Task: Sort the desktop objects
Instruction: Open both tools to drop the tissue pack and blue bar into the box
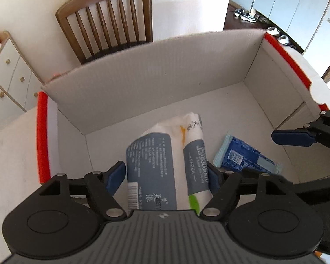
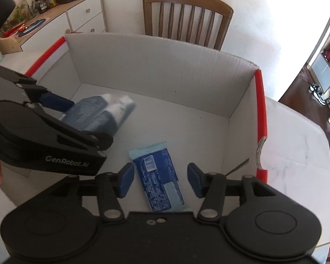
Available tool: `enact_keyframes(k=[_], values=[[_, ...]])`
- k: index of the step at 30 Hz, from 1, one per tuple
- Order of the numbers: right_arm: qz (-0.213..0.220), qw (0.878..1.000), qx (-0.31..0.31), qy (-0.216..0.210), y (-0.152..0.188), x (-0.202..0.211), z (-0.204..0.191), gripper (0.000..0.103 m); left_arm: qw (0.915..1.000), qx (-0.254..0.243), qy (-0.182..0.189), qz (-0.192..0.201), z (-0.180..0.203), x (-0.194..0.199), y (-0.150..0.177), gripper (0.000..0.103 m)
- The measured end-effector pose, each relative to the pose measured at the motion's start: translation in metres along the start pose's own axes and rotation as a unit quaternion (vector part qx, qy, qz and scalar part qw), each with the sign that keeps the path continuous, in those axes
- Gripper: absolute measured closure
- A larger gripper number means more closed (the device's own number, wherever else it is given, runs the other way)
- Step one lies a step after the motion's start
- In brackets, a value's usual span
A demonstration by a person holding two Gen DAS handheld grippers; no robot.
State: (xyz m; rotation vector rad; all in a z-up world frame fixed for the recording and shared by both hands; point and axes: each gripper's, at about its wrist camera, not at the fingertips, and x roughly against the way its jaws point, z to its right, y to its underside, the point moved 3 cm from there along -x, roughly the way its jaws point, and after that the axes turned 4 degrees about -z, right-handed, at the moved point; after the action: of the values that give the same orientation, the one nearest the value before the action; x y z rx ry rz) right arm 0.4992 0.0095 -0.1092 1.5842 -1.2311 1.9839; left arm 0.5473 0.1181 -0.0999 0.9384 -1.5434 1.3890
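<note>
My left gripper (image 1: 165,176) is shut on a grey and white tissue pack (image 1: 165,160) and holds it inside a white cardboard box (image 1: 143,79) with red edges. The pack looks blurred in the right wrist view (image 2: 103,112), where the left gripper (image 2: 55,118) comes in from the left. A blue wet-wipe packet (image 1: 244,156) lies flat on the box floor to the right of the tissue pack. My right gripper (image 2: 160,179) is open and empty, with the blue packet (image 2: 158,180) on the floor below its spread fingers. One right finger (image 1: 292,137) shows in the left wrist view.
The box stands on a white marble table (image 2: 297,145). A wooden chair (image 1: 107,22) stands behind the box. A white cabinet (image 2: 85,15) with snacks and jars on top is at the back left. The box walls (image 2: 165,66) rise around both grippers.
</note>
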Motion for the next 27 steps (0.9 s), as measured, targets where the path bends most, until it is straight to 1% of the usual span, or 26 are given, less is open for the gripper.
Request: enact_keyframes(k=[1, 2, 3, 5, 10, 14, 16, 27], values=[[0.002, 1.000, 0.005, 0.001, 0.003, 0.003, -0.001, 0.047, 1.0000, 0.000, -0.002, 0.003, 0.000, 0.003, 0.000, 0.023], [0.003, 1.000, 0.008, 0.002, 0.005, 0.006, -0.001, 0.045, 1.0000, 0.001, -0.001, 0.006, 0.001, 0.006, -0.001, 0.019], [0.006, 1.000, 0.011, 0.002, 0.006, 0.010, -0.001, 0.042, 1.0000, 0.002, 0.001, 0.008, 0.001, 0.008, -0.002, 0.018], [0.012, 1.000, 0.013, 0.003, 0.007, 0.018, 0.002, 0.040, 0.9999, 0.006, 0.004, 0.013, 0.001, 0.014, -0.003, 0.018], [0.026, 0.999, 0.019, 0.000, 0.013, 0.040, 0.003, 0.039, 0.9995, 0.008, 0.006, 0.030, 0.003, 0.038, 0.000, 0.018], [0.035, 0.999, 0.020, -0.001, 0.009, 0.055, 0.001, 0.039, 0.9988, 0.018, 0.009, 0.045, 0.003, 0.059, 0.003, 0.018], [0.039, 0.999, 0.021, 0.000, -0.002, 0.054, -0.008, 0.039, 0.9984, 0.021, 0.010, 0.052, 0.003, 0.071, 0.006, 0.018], [0.063, 0.998, 0.022, -0.002, 0.012, 0.096, -0.017, 0.039, 0.9956, 0.023, 0.014, 0.090, 0.010, 0.129, 0.032, 0.018]])
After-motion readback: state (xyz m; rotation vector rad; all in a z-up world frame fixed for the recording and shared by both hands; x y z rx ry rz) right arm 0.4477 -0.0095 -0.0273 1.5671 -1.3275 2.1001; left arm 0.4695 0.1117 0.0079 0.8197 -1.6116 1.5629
